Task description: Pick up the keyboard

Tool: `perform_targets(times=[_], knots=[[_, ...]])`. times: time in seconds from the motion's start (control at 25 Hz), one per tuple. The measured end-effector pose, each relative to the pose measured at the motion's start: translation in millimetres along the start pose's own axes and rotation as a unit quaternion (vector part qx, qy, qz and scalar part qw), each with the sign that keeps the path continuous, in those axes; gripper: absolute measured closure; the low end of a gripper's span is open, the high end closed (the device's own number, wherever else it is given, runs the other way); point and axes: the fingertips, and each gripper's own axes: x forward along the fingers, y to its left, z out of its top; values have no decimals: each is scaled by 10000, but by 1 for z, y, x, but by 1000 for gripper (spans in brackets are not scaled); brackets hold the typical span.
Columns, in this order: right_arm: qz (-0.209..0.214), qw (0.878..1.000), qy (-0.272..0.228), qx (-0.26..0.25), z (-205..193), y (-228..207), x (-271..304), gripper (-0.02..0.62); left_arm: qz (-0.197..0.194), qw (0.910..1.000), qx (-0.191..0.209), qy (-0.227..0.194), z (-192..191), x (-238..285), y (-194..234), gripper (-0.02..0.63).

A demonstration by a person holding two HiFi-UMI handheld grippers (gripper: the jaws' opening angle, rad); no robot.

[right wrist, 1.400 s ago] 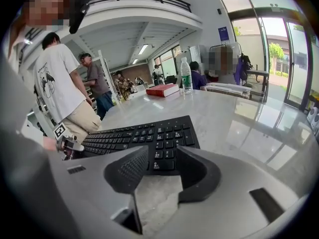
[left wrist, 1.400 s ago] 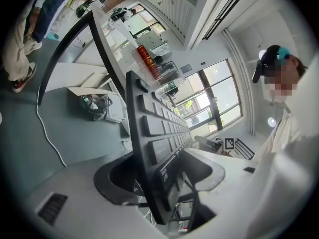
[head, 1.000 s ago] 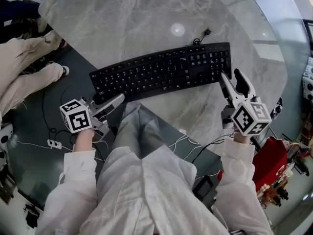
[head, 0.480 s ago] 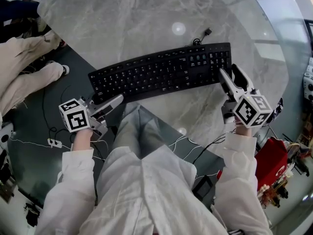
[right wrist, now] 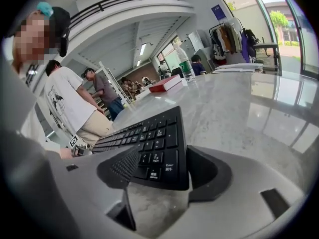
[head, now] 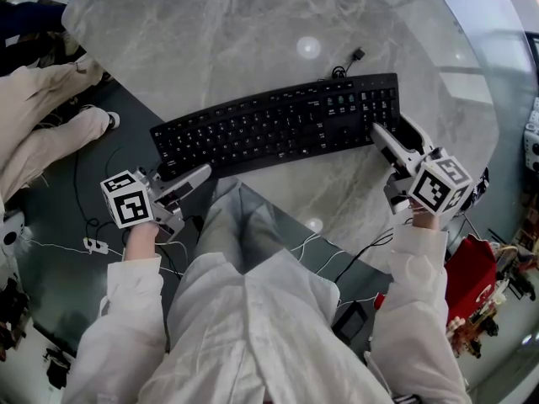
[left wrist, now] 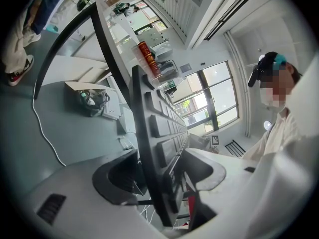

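Both tongs are in at the keyboard [head: 278,129] now, one at each end, and the keyboard lies flat on the marble tabletop [head: 253,32], not yet lifted.

The left tongs [head: 195,178] are spread, and the left gripper view shows the keyboard's left end edge-on, running down between the two pads. There is a gap on either side of it, so nothing is pinched.

Over to the right tongs [head: 394,133]. Their jaws have just been opening and stand wide apart, with the number-pad corner of the keyboard sitting between them. The right gripper view shows one pad at the near edge and the other just off the end. I can't see either pad pressing, so there is no hold here either.

The keyboard's cable [head: 345,64] trails off on the far side, beyond the right tongs, loose on the tabletop.

By my reading the approach is done, since both ends are bracketed. What is left is the real work: close both pairs on the ends, then raise the keyboard level off the tabletop. With the cable lying free, I'd judge it won't hold the lift back.
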Motion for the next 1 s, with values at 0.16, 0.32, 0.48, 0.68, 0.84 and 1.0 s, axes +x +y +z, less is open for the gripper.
perform_targets(times=[0.16,0.32,0.48,0.68,0.84,1.0], knots=[[127,9999,12,95,-2,2,3,310,-25,10000,-60,-18,-1,0,0,310],[155,9999,2,76,0,3,4,311,-14,10000,-63,-34,0,0,0,310],[150,9998,7,99,0,3,3,311,-20,10000,-47,-54,0,0,-1,310],[126,9999,-15,110,-1,-1,4,311,-31,10000,-46,-70,1,0,-1,311],[42,9999,9,112,0,0,3,311,-26,10000,40,-29,2,1,-3,314],[76,9999,-50,141,1,-1,2,311,-226,9997,47,-76,3,1,-10,373]])
